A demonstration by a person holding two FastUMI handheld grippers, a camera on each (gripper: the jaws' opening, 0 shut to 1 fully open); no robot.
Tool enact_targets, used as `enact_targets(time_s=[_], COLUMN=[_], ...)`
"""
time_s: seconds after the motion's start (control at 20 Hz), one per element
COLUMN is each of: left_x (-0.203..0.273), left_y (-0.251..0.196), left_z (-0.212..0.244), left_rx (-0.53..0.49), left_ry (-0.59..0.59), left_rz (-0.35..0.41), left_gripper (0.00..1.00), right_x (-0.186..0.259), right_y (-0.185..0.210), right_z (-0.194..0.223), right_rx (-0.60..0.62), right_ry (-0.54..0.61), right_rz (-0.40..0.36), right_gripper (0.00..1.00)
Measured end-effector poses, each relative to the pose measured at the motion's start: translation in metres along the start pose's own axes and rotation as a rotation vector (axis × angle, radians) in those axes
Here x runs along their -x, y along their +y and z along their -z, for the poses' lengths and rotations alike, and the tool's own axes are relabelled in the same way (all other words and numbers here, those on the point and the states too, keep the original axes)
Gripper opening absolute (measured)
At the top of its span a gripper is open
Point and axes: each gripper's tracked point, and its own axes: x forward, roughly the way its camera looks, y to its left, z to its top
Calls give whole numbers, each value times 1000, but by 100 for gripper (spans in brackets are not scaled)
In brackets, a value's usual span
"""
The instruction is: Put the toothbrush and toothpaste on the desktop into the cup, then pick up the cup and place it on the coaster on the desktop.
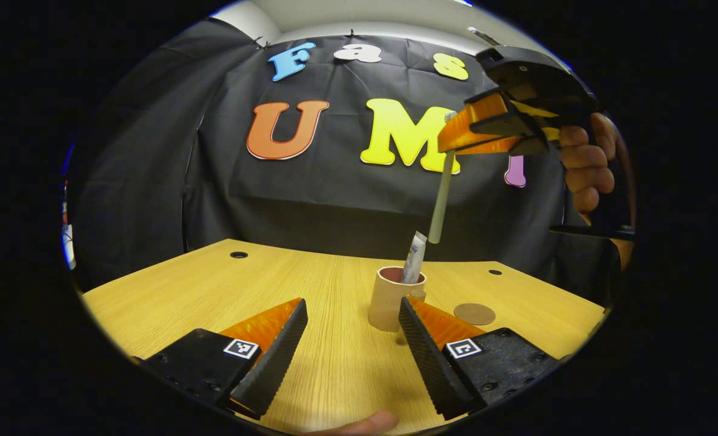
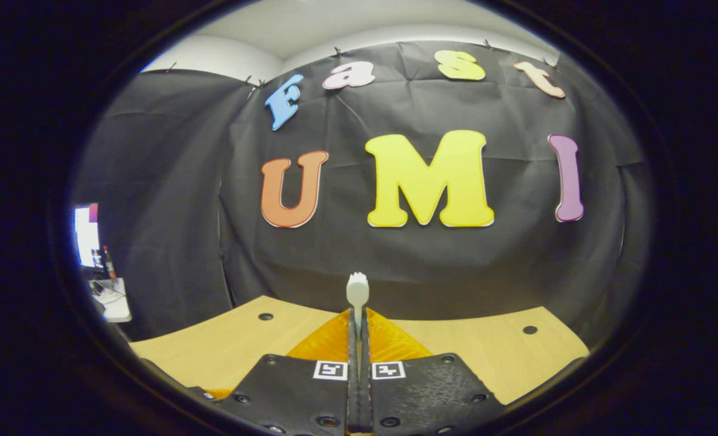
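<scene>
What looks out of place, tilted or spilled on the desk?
Nothing stands out. The cup stands upright with the toothpaste leaning inside, beside the coaster. The right gripper holds the toothbrush above the cup.

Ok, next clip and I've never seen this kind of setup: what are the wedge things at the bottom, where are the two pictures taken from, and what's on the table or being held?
No robot here: a person holds a two-finger gripper in each hand, with a camera riding on each.

The left gripper view looks along the left gripper, its fingers apart with nothing between them. Ahead on the wooden table stand a cup with a toothpaste tube sticking out of it, and beside it a round coaster. Up at right, a hand holds the right gripper pinching a toothbrush, which hangs handle-down above the cup.

The right gripper view shows the right gripper's own fingers closed on the toothbrush, bristle head upward.
</scene>
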Motion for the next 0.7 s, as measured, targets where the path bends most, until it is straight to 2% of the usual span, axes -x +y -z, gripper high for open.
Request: enact_targets(time_s=[0.45,0.7], left_x=[6,8], left_y=[0,-2], left_z=[-1,4], left_rx=[12,16], left_ry=[-10,3], left_rz=[13,19], left_gripper=[96,96], right_x=[-15,-34], right_y=[23,11], right_z=[-8,30], right_rx=[50,54], right_ry=[-66,23], right_rz=[-8,14], right_gripper=[0,0])
